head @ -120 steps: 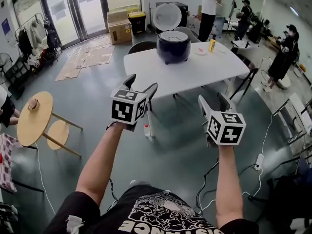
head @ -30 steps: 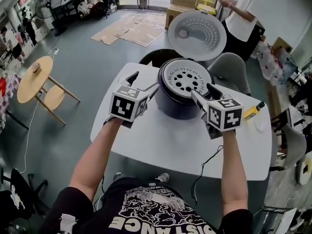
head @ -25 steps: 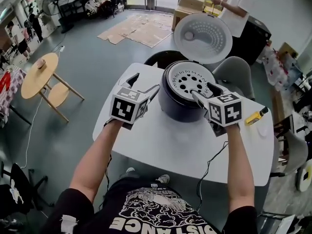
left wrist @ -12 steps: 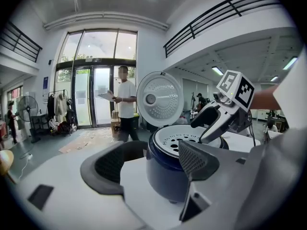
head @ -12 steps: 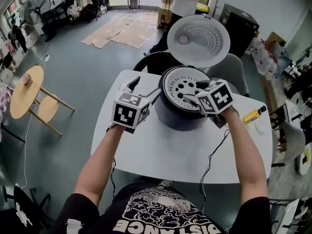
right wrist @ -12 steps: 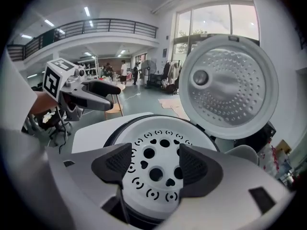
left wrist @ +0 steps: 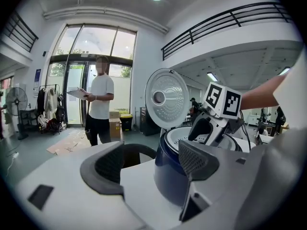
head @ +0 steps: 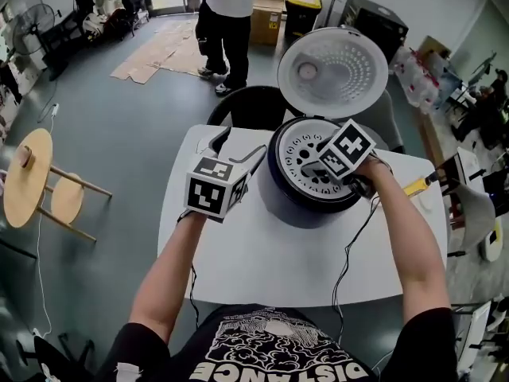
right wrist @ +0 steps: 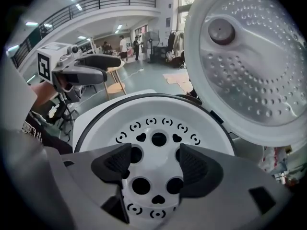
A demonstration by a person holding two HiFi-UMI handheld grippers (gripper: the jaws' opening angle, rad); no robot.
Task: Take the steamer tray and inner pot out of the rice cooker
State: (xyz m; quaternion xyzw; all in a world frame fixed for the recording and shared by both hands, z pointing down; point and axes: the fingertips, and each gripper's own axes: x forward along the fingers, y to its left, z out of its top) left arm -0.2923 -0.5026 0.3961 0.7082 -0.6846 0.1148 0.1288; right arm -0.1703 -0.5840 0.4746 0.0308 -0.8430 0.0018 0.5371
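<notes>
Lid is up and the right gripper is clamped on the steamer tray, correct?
No: the lid is up, but the right gripper is open above the steamer tray, its jaws just opening with nothing between them; see the right gripper view.

Rice cooker (head: 274,196) on the table (head: 262,269), steamer tray (head: 300,159) inside, lid (head: 332,72) at its twelve o'clock; my left claw (head: 238,143) at nine o'clock, right claw (head: 315,162) over the tray.

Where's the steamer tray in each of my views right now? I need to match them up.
Head view: steamer tray right of centre, in the upper half, sitting in the rice cooker.
Left gripper view: steamer tray right of centre, a white edge on the cooker's dark body.
Right gripper view: steamer tray fills the centre, perforated face up.
Shared landmark: the raised lid behind the tray.
</notes>
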